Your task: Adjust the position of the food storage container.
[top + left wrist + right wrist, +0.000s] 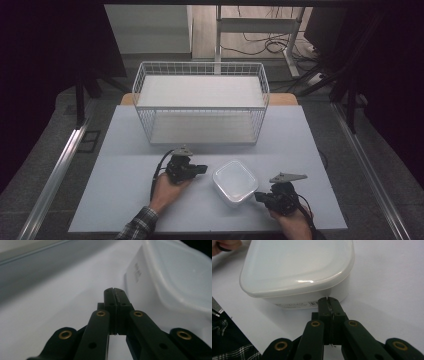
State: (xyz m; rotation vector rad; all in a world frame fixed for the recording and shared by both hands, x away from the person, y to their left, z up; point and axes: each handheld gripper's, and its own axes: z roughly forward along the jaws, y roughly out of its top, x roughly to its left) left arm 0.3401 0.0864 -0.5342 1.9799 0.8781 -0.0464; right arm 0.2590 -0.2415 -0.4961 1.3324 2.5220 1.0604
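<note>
Glossy translucent plastic box; white wire-mesh metal basket; smooth matt tabletop; matt black tools with brass rivets.

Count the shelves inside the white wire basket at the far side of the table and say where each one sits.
2. The upper shelf lies just under the rim of the wire basket; the lower shelf lies at its bottom, level with the table. None appears hidden.

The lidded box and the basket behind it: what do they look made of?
The box looks like translucent, milky plastic: smooth lid with a soft glare, rounded moulded corners, a printed label on its side. The basket looks like white-coated metal wire, judging by its thin open grid; the coating type is unclear.
</note>
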